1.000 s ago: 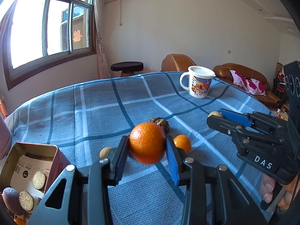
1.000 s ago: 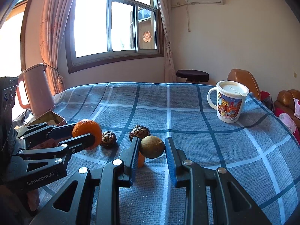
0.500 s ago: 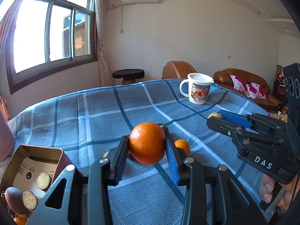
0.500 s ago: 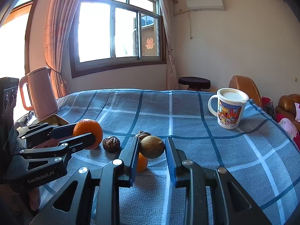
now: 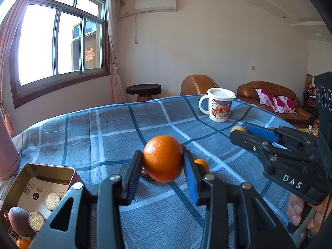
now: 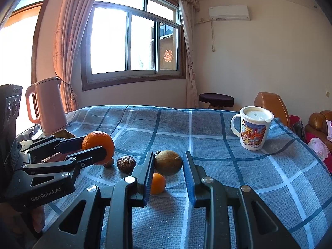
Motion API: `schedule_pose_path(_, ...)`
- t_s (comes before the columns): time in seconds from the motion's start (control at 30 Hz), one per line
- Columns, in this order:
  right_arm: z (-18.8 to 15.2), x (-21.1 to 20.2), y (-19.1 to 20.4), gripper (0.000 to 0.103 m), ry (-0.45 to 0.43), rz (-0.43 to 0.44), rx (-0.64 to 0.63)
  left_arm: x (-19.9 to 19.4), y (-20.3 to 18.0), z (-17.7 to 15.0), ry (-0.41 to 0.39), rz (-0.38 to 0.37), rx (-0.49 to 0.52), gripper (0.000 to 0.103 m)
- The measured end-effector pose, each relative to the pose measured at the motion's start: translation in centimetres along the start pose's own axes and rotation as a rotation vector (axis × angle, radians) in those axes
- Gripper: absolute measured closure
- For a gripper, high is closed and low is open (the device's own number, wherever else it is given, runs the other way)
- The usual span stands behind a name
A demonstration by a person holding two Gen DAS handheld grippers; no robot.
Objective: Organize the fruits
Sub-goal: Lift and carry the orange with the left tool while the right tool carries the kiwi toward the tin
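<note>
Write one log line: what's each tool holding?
left tool: holds orange | right tool: holds brownish fruit | tin box: open

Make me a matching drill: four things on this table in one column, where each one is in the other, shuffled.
Things:
1. big orange
2. brownish-green fruit
3. mug
4. purple fruit

Places:
A. in the open box
B. between the left gripper's jaws
C. standing alone on the blue checked cloth
D. between the right gripper's jaws

Pairs: 1-B, 2-D, 3-C, 4-A
</note>
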State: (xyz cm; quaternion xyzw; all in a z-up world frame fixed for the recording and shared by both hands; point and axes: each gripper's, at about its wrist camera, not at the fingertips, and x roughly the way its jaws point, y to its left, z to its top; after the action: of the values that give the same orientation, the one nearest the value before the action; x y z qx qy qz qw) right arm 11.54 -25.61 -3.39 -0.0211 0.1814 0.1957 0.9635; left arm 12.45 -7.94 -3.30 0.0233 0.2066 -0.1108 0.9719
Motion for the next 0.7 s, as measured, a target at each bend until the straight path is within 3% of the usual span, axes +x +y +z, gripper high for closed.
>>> schedule_pose_path(0.7,-0.1,-1.6,0.3,0.074,-0.086,0.007,-0.014,-2.3,-0.2,-0.4,-0.101,0.026,0.008,0.062)
